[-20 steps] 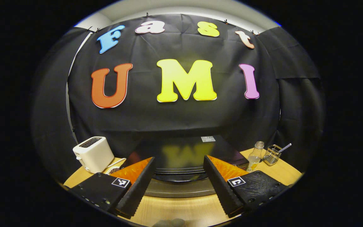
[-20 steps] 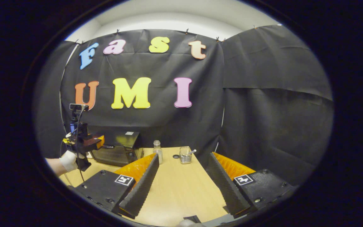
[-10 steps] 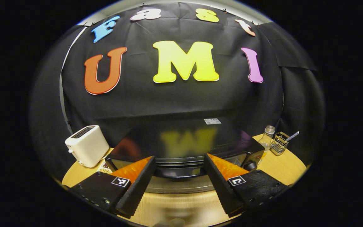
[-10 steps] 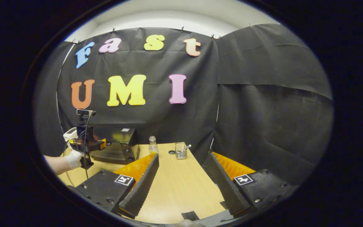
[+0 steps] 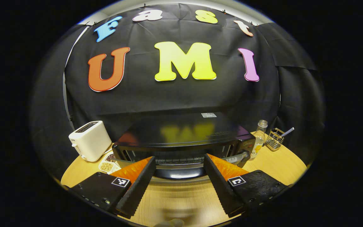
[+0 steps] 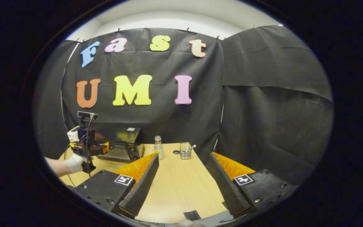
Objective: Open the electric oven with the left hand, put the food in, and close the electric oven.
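Where the electric oven stands: the electric oven (image 5: 181, 135) sits at 12 o'clock in the left gripper view, a black box with a glossy, mirror-like top, on the table.
Oven door: ajar at the top edge, with a wire rack showing through the gap.
Door handle (image 5: 176, 172): a smooth, curved black bar lying between the left gripper's fingers; I cannot tell whether it touches them.
Left gripper (image 5: 179, 157): jaws spread wide, with ribbed black pads (image 5: 137, 186), orange backing and black bodies; a white-gloved hand (image 6: 74, 162) holds it at 9 o'clock in the right gripper view.
Right gripper (image 6: 183, 155): jaws wide apart over bare table, gripping nothing.
Food: a small white dish (image 5: 107, 166) of pale, lumpy pieces at 8 o'clock, just beside the oven's left corner.
Toaster (image 5: 90, 145): white, rounded and matte, at 9 o'clock.
Glass bottle (image 5: 258, 138): clear and narrow-necked, at 3 o'clock by the oven's right side.
Wire basket (image 5: 274, 142): a metal mesh holder with a thin stick leaning out, just beyond the bottle.
Table (image 5: 181, 205): pale wood grain, smooth.
Room: black creased cloth walls, with a white ceiling strip above.
Writing: a white sticker on the oven top is too small to read; each gripper body carries a square black-and-white marker.
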`<state>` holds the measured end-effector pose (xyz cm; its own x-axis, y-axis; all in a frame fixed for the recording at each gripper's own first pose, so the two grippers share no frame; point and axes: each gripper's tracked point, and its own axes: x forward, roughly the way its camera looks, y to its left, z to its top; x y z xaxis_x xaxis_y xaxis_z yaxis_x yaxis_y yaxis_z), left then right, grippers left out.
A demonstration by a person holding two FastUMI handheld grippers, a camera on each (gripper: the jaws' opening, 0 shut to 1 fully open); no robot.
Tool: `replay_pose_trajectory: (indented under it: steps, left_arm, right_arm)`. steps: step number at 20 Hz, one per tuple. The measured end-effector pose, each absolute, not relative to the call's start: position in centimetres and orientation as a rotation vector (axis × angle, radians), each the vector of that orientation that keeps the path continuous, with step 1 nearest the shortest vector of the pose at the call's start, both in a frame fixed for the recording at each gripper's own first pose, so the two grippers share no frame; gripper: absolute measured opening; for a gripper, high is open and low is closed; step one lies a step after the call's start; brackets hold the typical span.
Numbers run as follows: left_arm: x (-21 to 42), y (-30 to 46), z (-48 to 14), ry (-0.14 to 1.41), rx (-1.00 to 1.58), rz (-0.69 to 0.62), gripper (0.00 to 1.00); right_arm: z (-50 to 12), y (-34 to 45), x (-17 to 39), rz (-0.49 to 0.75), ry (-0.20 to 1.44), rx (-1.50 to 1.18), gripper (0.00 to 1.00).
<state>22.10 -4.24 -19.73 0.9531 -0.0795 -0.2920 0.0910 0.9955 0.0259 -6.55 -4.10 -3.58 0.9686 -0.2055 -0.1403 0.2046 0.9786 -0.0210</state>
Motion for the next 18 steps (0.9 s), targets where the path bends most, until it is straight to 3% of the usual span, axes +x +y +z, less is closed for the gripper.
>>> replay_pose_trajectory:
  steps: [10, 11, 12, 18]
  left_arm:
    - [14.0, -3.0, -27.2, 0.418, 0.07, -0.076, 0.97]
    - [13.6, -2.9, -28.1, 0.437, 0.067, -0.075, 0.97]
    - [13.1, -2.8, -29.0, 0.462, 0.072, -0.072, 0.97]
    - [11.8, -3.1, -32.6, 0.54, 0.076, -0.074, 0.96]
  right_arm:
    - [-4.9, -3.8, -7.9, -0.182, 0.167, -0.015, 0.96]
    - [-5.2, -3.7, -8.0, -0.179, 0.172, -0.016, 1.0]
    - [-5.4, -3.7, -8.1, -0.178, 0.176, -0.019, 0.96]
    - [-7.4, -4.8, -8.8, -0.195, 0.22, -0.021, 1.0]
